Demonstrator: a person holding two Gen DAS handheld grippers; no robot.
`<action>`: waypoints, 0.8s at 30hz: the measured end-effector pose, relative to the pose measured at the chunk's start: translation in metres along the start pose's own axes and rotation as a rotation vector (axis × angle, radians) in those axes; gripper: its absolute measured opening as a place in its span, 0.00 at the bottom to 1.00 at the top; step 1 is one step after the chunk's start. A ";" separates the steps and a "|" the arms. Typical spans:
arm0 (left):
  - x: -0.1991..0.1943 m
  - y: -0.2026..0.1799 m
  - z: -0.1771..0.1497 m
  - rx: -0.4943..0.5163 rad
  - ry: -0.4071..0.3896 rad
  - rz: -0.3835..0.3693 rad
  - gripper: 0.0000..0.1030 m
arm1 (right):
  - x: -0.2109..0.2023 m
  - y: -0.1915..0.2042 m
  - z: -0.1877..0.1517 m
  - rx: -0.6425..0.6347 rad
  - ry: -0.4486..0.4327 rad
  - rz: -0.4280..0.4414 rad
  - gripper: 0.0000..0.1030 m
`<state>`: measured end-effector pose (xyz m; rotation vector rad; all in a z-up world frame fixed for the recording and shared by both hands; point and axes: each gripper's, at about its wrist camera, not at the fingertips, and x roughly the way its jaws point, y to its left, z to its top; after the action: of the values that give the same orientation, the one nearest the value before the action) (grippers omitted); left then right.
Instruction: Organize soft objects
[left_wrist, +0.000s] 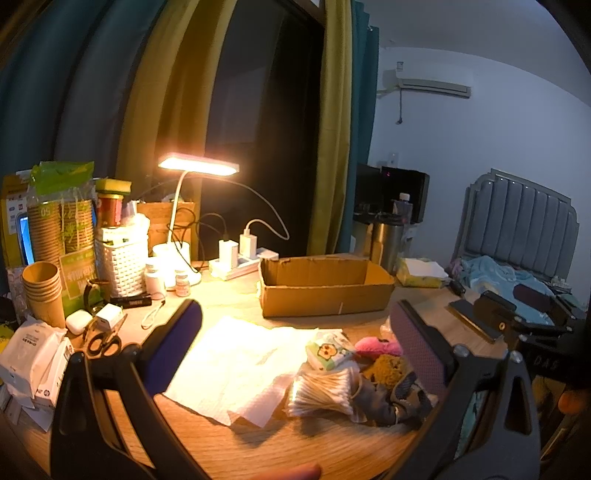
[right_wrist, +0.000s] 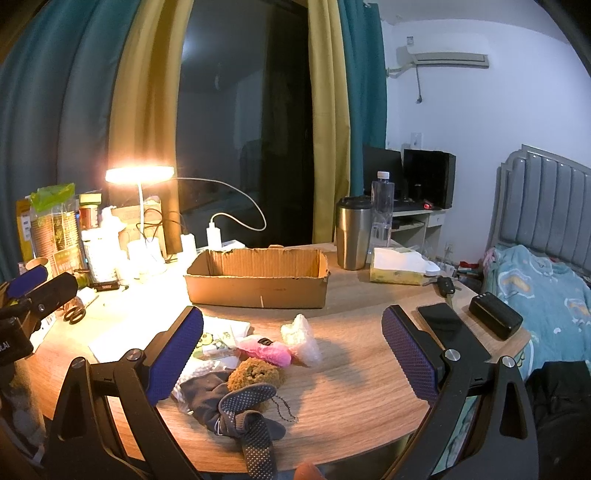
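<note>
A small heap of soft things lies on the wooden table in front of an open cardboard box (left_wrist: 325, 291) (right_wrist: 258, 280). In it are a grey dotted glove (right_wrist: 240, 413) (left_wrist: 391, 402), a brown fuzzy toy (right_wrist: 255, 373) (left_wrist: 388, 367), a pink plush (right_wrist: 266, 350) (left_wrist: 376, 347), a crumpled bubble wrap piece (right_wrist: 301, 339), a tissue pack with a cartoon print (left_wrist: 327, 354) (right_wrist: 214, 343) and a bag of cotton swabs (left_wrist: 325, 395). My left gripper (left_wrist: 295, 350) hovers open above the paper towels (left_wrist: 236, 365). My right gripper (right_wrist: 291, 354) hovers open over the heap, holding nothing.
A lit desk lamp (left_wrist: 199, 166), power strip (left_wrist: 243, 262), paper cups (left_wrist: 42, 291), white basket (left_wrist: 122, 258) and scissors (left_wrist: 105, 341) crowd the left. A steel tumbler (right_wrist: 351, 236), bottle (right_wrist: 382, 210), tissue box (right_wrist: 399, 269), phone (right_wrist: 441, 323), black case (right_wrist: 495, 319) and bed (right_wrist: 535, 288) lie right.
</note>
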<state>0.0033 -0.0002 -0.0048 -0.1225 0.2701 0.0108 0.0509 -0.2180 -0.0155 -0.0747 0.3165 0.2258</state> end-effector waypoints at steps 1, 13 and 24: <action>0.000 0.000 0.000 -0.002 0.000 0.000 1.00 | 0.000 0.000 0.000 0.000 0.002 0.001 0.96; 0.000 0.002 0.003 0.002 0.008 -0.015 1.00 | -0.001 0.000 0.000 -0.001 0.000 -0.002 0.96; 0.000 0.004 0.003 -0.002 0.011 -0.018 1.00 | 0.000 0.000 0.002 0.004 0.000 -0.004 0.96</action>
<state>0.0041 0.0044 -0.0020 -0.1266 0.2798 -0.0074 0.0514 -0.2182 -0.0134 -0.0716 0.3168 0.2217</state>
